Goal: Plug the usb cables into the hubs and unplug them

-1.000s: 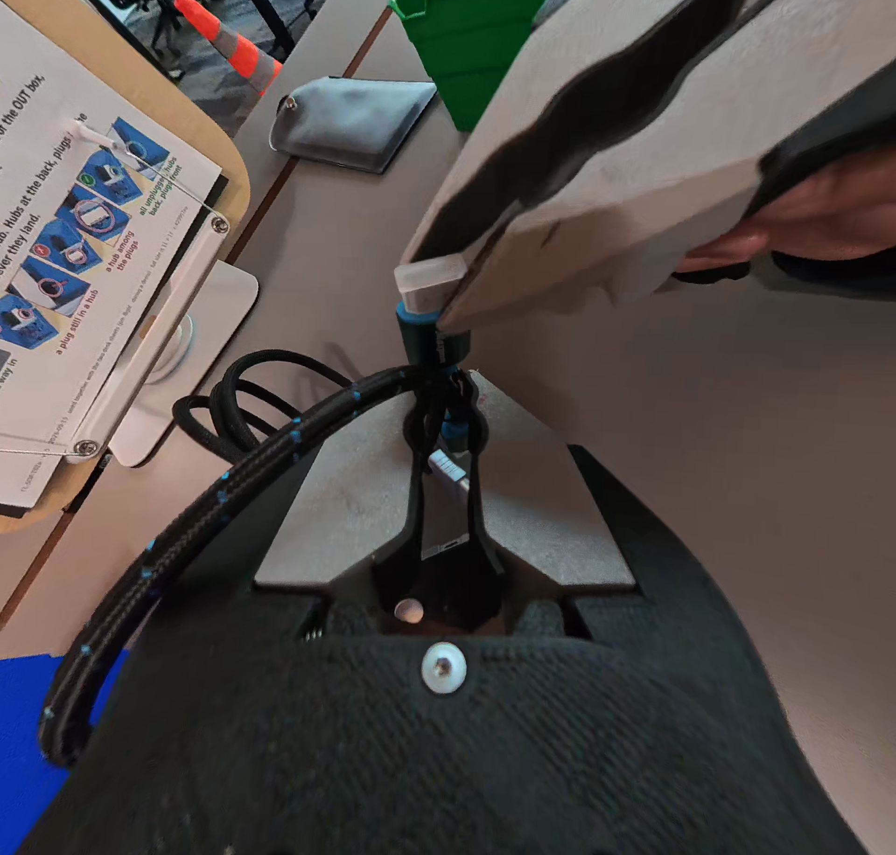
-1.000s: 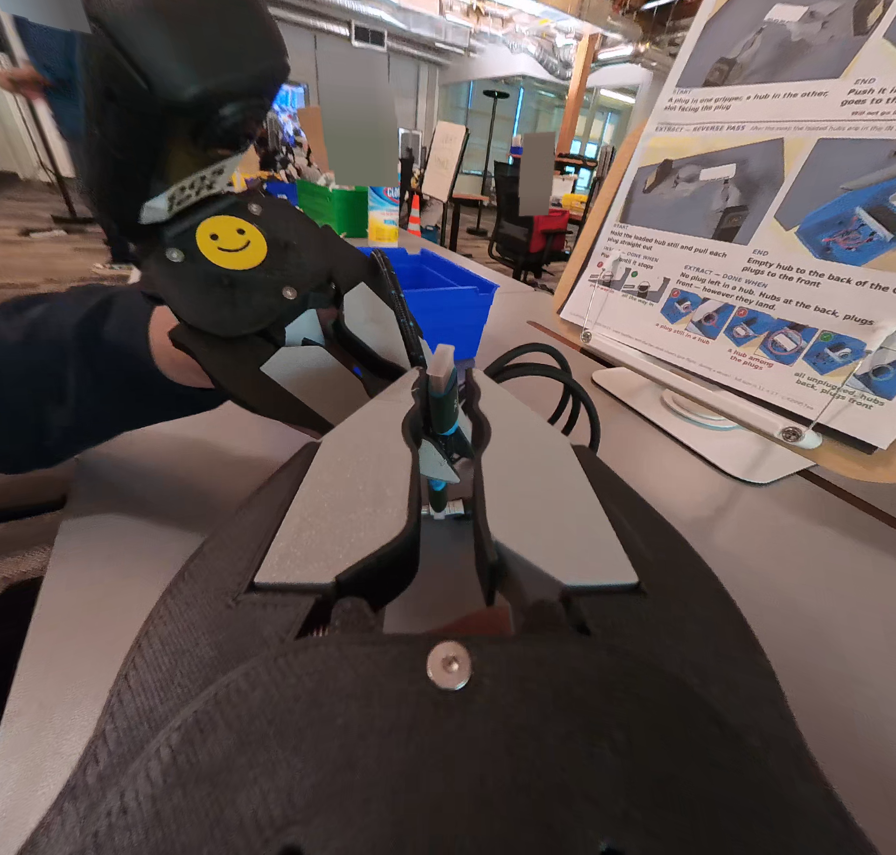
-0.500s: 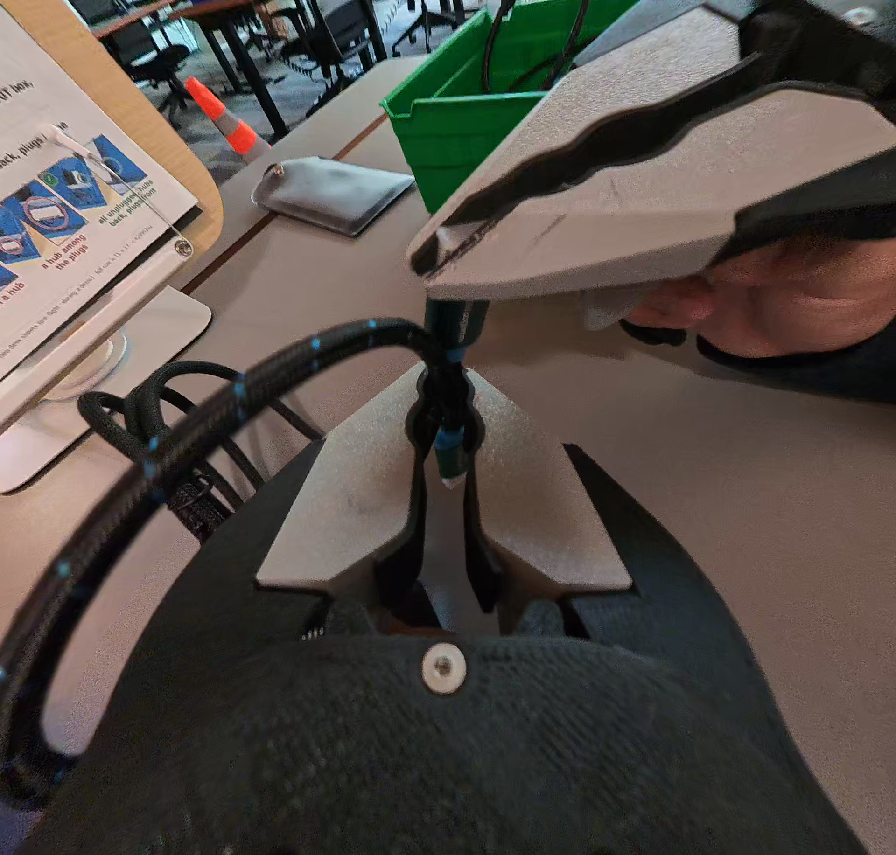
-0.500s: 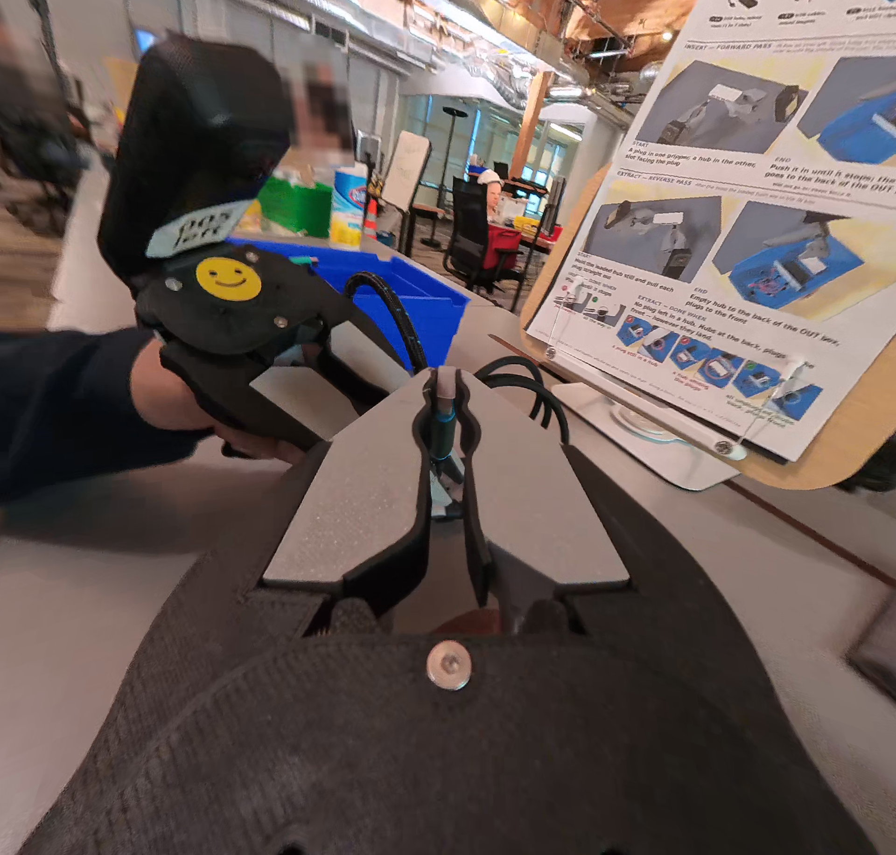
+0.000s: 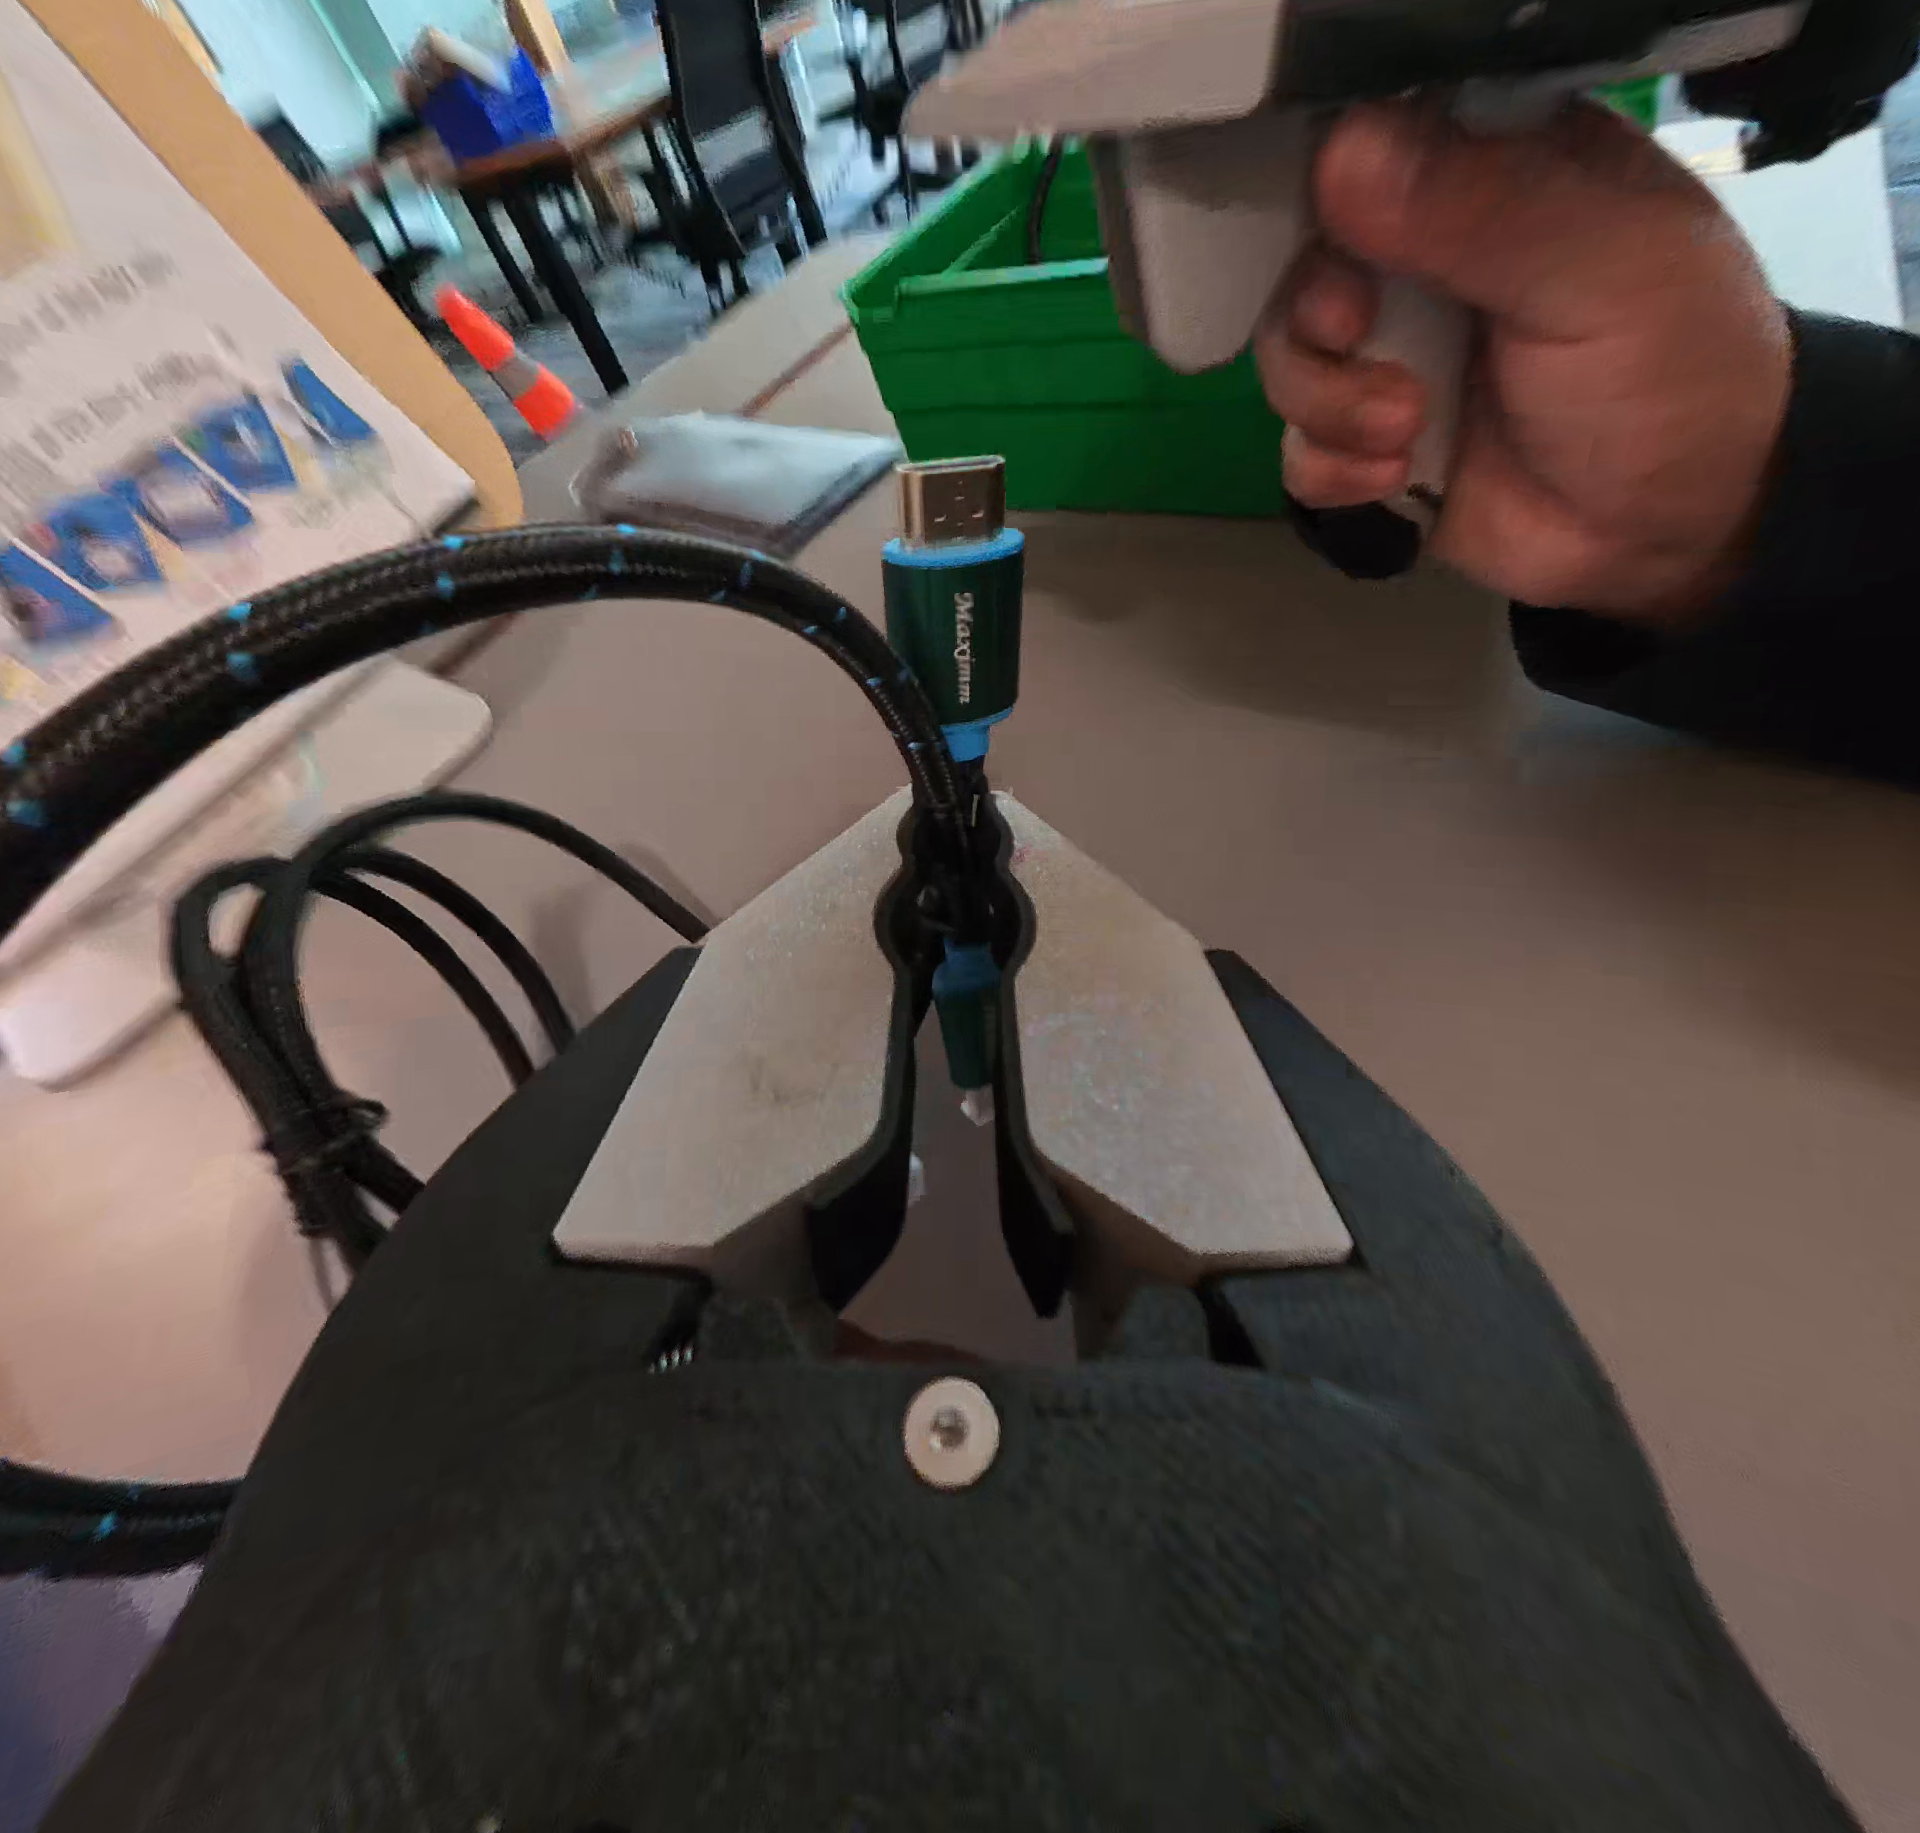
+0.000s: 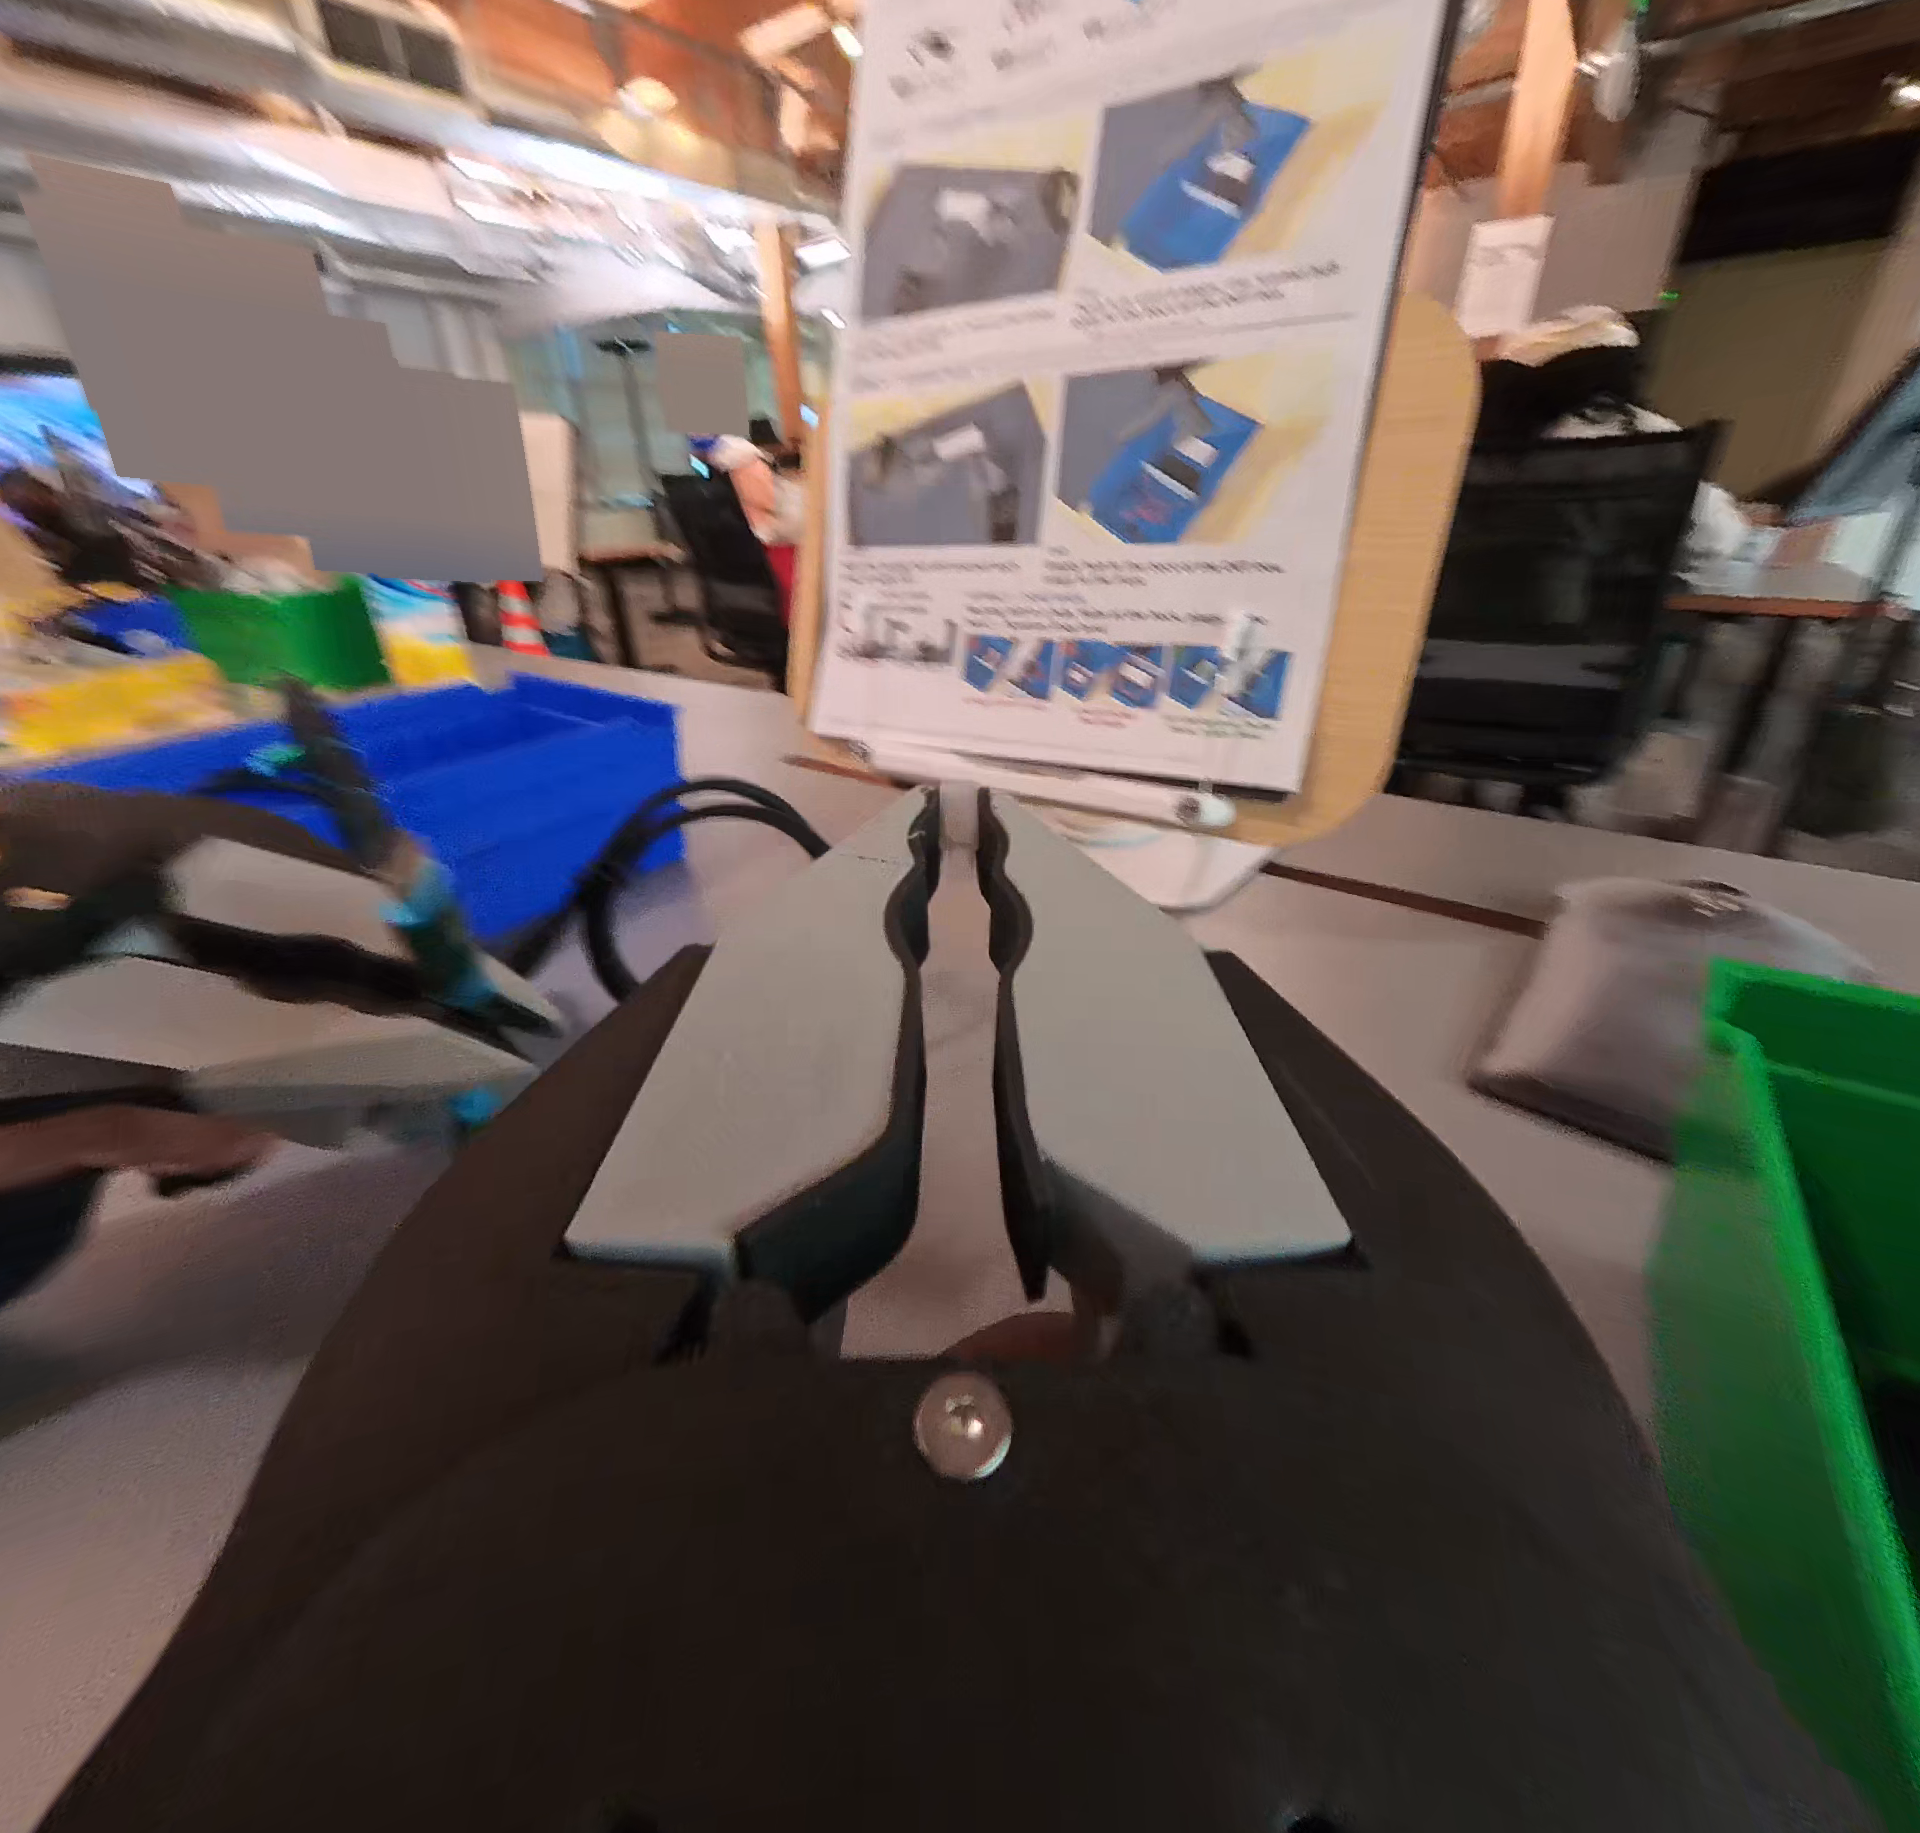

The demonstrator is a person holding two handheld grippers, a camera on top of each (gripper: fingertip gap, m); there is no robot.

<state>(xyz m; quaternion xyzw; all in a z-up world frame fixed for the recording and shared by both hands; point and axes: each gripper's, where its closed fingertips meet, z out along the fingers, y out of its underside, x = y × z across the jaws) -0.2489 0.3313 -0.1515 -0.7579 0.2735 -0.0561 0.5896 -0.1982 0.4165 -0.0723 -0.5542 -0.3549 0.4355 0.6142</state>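
Note:
My left gripper (image 5: 951,817) is shut on a black braided cable (image 5: 416,599) just below its dark green plug (image 5: 954,630). The plug stands upright above the tips with its metal connector bare. A second small plug (image 5: 964,1025) sits between the jaws farther back. My right gripper (image 6: 958,807) is shut on a thin pale hub seen edge-on at its tips. It is held in a hand, up and to the right of the plug in the left wrist view (image 5: 935,105), clear of it. The plug shows blurred at the left of the right wrist view (image 6: 436,931).
A green bin (image 5: 1039,401) stands behind the plug, and shows at the right of the right wrist view (image 6: 1808,1212). A blue bin (image 6: 499,775), an instruction sheet on a stand (image 6: 1122,433), a grey pouch (image 5: 727,484) and coiled black cable (image 5: 312,1004) are on the grey table (image 5: 1455,952). Spacing between my two grippers at the tips: around 12 cm.
The right gripper has pulled up and away to the right, off the plug, which now stands bare in my left gripper. The right wrist view has swung towards the instruction sheet.

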